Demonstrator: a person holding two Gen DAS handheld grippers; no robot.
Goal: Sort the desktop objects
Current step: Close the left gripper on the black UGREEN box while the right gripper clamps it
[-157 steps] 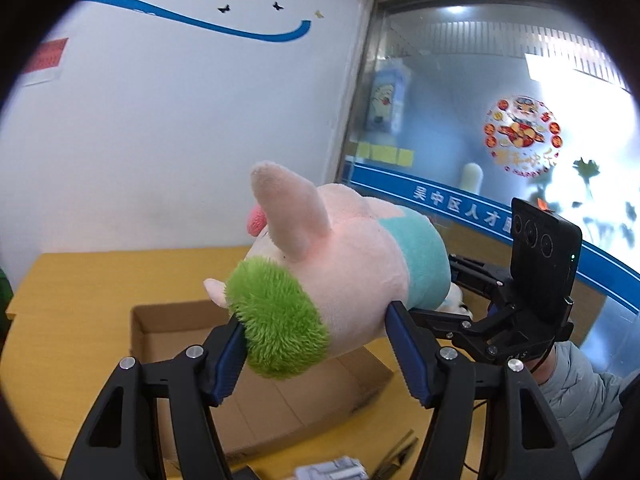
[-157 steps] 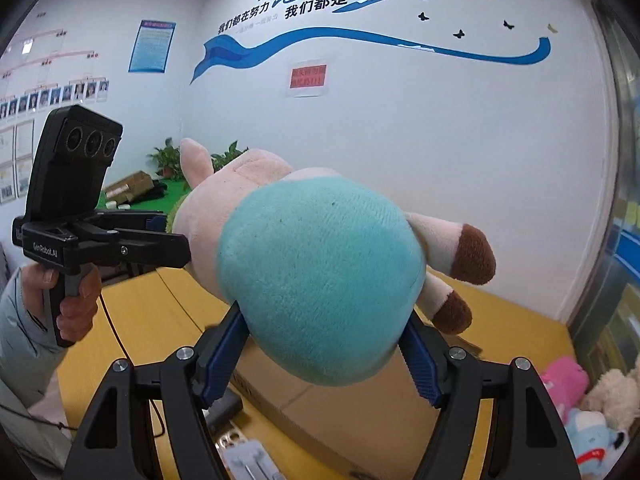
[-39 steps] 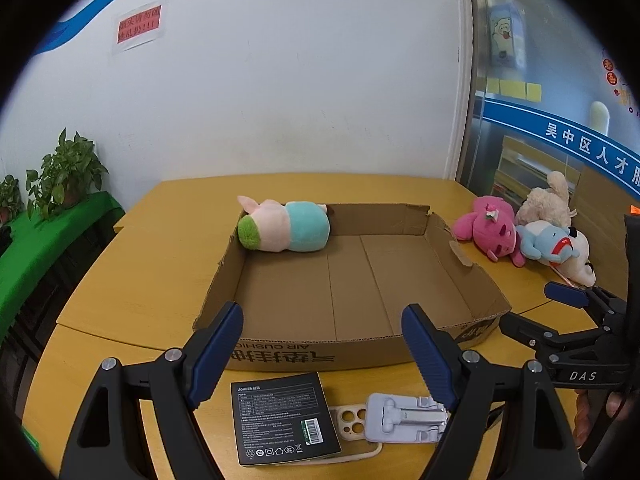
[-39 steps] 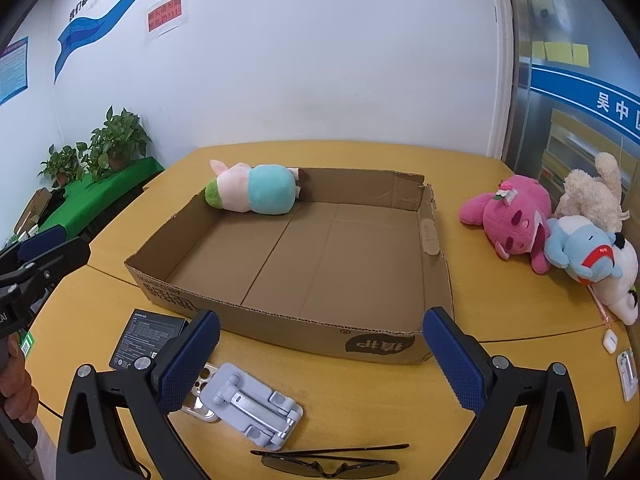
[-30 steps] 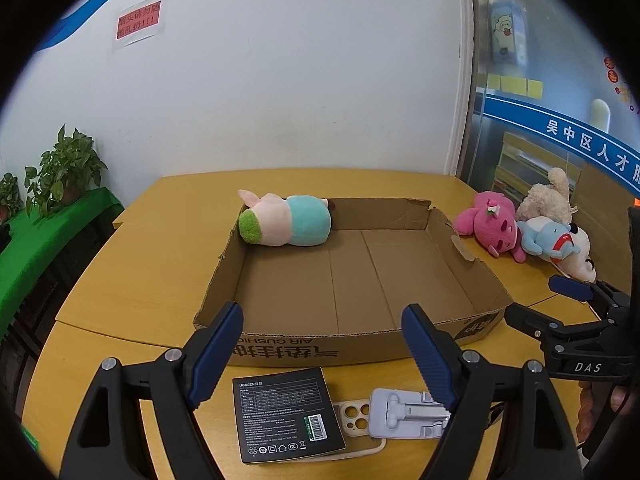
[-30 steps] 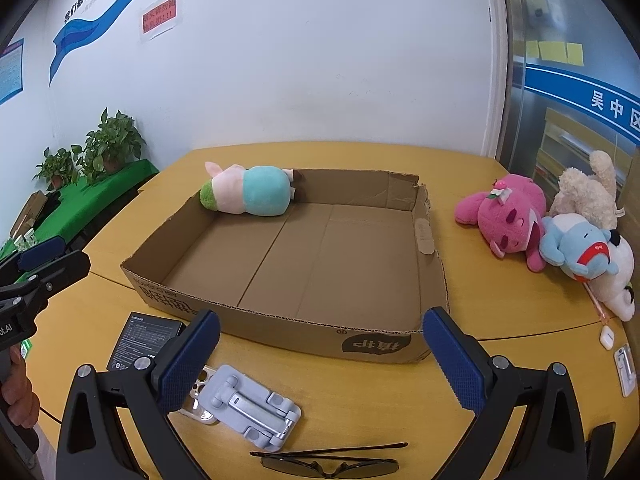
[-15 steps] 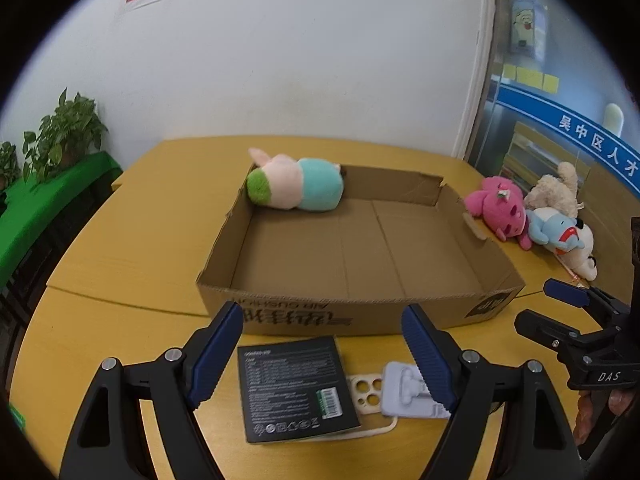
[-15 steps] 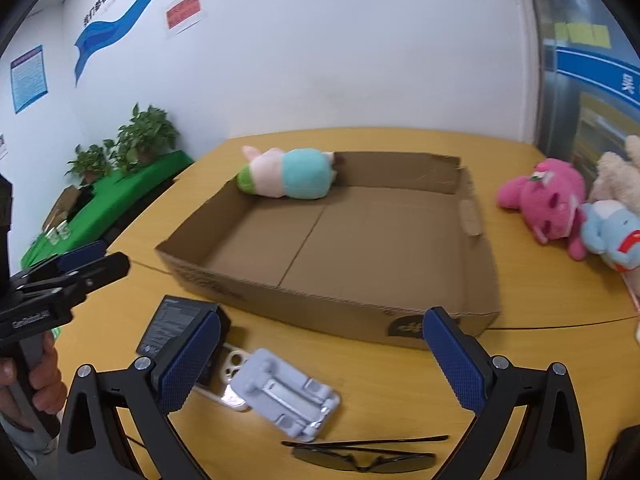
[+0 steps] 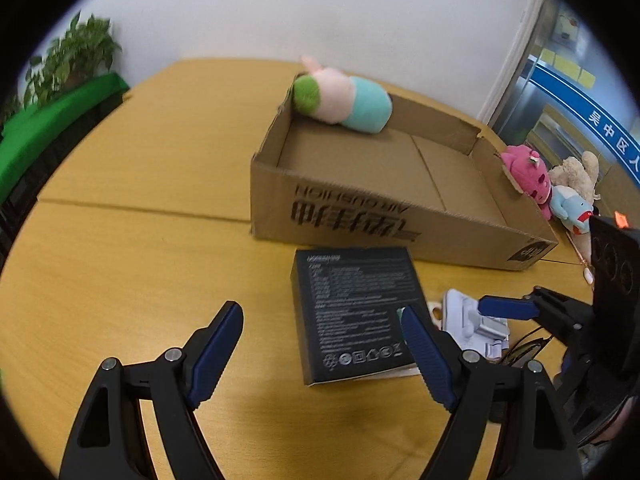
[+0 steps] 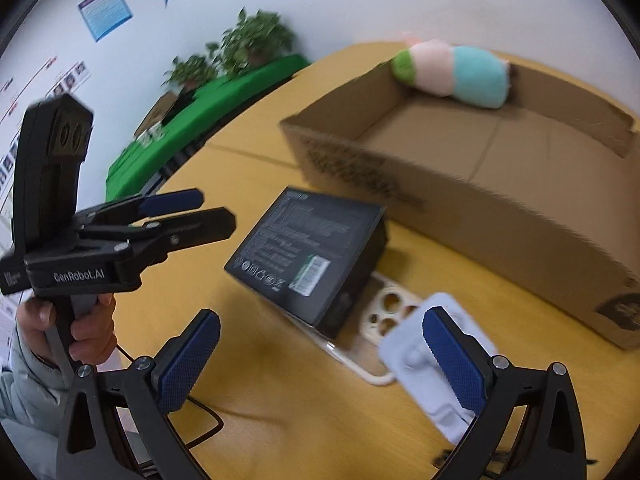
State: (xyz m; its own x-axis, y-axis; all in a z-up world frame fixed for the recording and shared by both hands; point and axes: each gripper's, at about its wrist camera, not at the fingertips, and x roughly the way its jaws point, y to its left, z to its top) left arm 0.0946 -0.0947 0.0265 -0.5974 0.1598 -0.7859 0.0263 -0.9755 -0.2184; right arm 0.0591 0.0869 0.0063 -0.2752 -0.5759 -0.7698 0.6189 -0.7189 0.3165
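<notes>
Black box (image 9: 354, 312) lies flat on the table (image 9: 132, 264), just in front of the cardboard tray (image 9: 360, 220). Beside it, a white stand (image 10: 436, 364) sits on a pale phone case (image 10: 384, 312). Plush pig (image 9: 340, 98) rests in the tray's far corner. Your left tongs (image 9: 322, 346) stand wide apart, nothing between them, above the box's near edge. Your right tongs (image 10: 320, 354) gape too, holding nothing, one pad over the stand.
</notes>
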